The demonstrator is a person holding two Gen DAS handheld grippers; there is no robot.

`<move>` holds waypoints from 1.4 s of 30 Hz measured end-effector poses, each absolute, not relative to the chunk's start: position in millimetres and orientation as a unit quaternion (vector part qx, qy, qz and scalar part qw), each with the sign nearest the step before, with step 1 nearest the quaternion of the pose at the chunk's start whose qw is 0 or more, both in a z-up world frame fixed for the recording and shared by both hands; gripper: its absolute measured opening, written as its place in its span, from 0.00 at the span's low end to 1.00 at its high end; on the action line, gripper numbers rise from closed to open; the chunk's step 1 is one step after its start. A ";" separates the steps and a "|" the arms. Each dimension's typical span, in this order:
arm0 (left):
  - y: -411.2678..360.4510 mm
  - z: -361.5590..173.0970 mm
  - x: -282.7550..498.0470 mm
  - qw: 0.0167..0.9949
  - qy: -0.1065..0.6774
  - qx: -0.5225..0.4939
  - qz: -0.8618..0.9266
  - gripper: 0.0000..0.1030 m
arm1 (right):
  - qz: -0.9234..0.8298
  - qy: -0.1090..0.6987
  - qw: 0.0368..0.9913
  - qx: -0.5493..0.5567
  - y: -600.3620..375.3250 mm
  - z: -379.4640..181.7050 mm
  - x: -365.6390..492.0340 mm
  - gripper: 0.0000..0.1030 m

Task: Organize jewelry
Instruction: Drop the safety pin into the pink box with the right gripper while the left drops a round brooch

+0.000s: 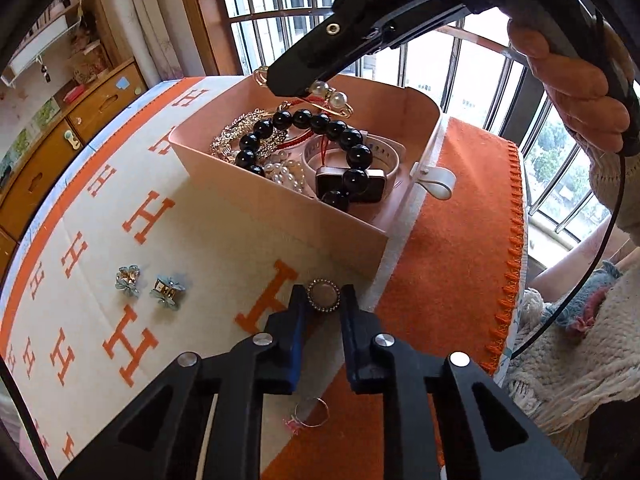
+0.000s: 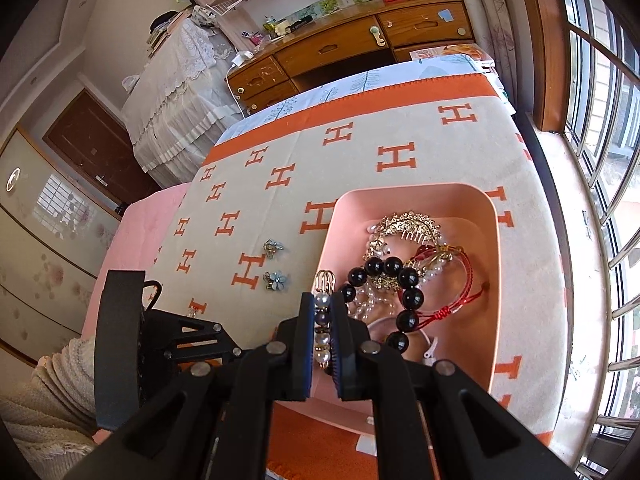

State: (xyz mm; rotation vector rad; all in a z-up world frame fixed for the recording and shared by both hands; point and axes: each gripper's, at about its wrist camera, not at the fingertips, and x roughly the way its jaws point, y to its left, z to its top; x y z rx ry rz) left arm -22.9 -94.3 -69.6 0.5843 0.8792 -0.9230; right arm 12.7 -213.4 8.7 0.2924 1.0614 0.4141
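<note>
The cloth is cream with a repeated orange H pattern and a solid orange border, its edge finished in orange blanket stitch. The box is pale pink and contains a bracelet of glossy black beads, a red cord, white pearls, a gold-toned comb and a watch with a white strap and dark face. On the cloth lie two light-blue flower clips with gold fittings; the left gripper, black with blue pads, frames a round pale stone in a dark rim, and the right gripper, same colours, frames a gold pin with white pearls.
</note>
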 end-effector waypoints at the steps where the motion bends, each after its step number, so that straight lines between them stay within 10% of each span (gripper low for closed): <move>1: -94.7 -68.0 -24.8 0.765 0.404 0.268 -0.424 0.11 | 0.194 0.500 0.832 0.140 -214.3 9.0 12.1 0.07; 19: -97.1 54.2 19.0 0.838 0.370 0.154 -0.370 0.11 | 0.117 0.468 0.859 0.170 -263.2 33.5 4.3 0.07; 42: -199.2 -11.8 124.5 0.781 0.505 0.037 -0.367 0.13 | 0.121 0.529 0.816 0.199 -276.8 -3.8 -4.9 0.08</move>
